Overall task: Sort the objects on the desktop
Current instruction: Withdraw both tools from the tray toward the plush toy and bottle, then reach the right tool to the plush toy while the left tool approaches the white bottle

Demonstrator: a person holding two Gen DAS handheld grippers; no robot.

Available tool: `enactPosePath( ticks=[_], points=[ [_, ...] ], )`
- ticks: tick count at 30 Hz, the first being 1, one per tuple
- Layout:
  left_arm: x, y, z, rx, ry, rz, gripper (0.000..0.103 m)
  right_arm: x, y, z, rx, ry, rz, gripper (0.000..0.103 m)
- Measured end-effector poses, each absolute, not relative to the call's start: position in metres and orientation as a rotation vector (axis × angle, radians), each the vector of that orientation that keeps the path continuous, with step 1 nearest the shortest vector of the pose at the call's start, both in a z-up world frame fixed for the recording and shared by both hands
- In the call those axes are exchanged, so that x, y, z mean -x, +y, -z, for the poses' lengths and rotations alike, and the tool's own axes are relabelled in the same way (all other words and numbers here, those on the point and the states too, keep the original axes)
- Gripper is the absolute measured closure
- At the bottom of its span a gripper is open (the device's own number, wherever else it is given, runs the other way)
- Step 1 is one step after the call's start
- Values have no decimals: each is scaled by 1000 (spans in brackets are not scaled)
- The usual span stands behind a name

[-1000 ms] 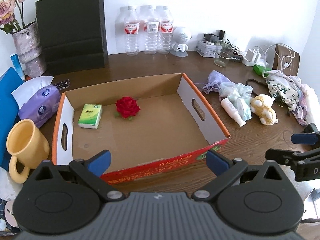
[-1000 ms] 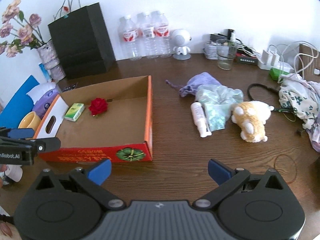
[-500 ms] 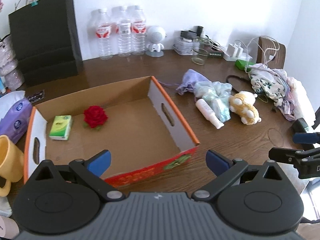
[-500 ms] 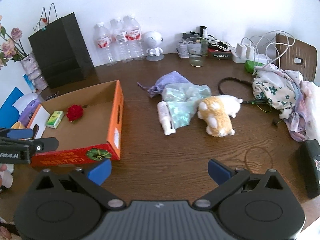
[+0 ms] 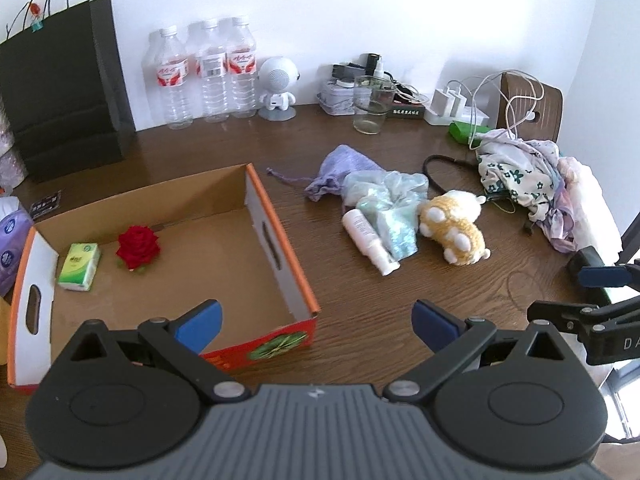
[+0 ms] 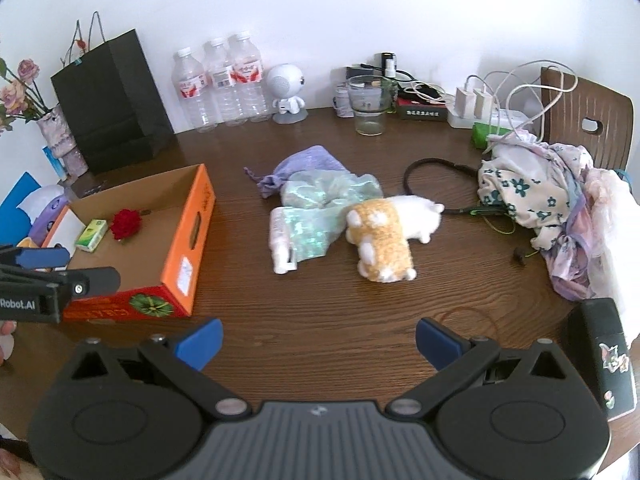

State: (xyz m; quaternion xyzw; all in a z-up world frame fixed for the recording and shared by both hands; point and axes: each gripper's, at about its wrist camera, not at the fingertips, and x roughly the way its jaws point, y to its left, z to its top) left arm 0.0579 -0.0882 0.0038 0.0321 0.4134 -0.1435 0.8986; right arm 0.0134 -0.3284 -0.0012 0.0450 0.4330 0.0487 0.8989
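Dark wood-grain table (image 6: 320, 300) fills both views, set against a plain white wall. On its left part sits an open cardboard box (image 5: 280, 240) with orange rims; inside, near the far left corner, a red rose (image 5: 138, 245) lies just beside a green tissue pack (image 5: 79, 266). On the table's right edge lies a heap of floral clothes (image 6: 536, 200). Between the box and the clothes lies a cluster: a purple drawstring pouch (image 6: 298, 168), a pale shimmery bag (image 6: 320, 204), a white bottle (image 6: 280, 240) and a yellow-and-white plush toy (image 6: 384, 240), touching one another. The left tool (image 5: 316, 322) hovers above the box's near right corner, its blue fingers spread wide, holding nothing. The right tool (image 6: 318, 338) hovers over bare wood in front of the cluster, likewise spread and empty.
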Motion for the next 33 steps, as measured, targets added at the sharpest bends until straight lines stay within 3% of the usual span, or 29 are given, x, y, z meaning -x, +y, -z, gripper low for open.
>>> enactPosePath(
  ticks=[11,33],
  points=[
    [-61,-145,4,-57,861,284,0,-23,-378,10,-82,906,-131,0],
    [-95,-188,24,-17,879,160,0,-80,-408,46,73,854,-255,0]
  ],
)
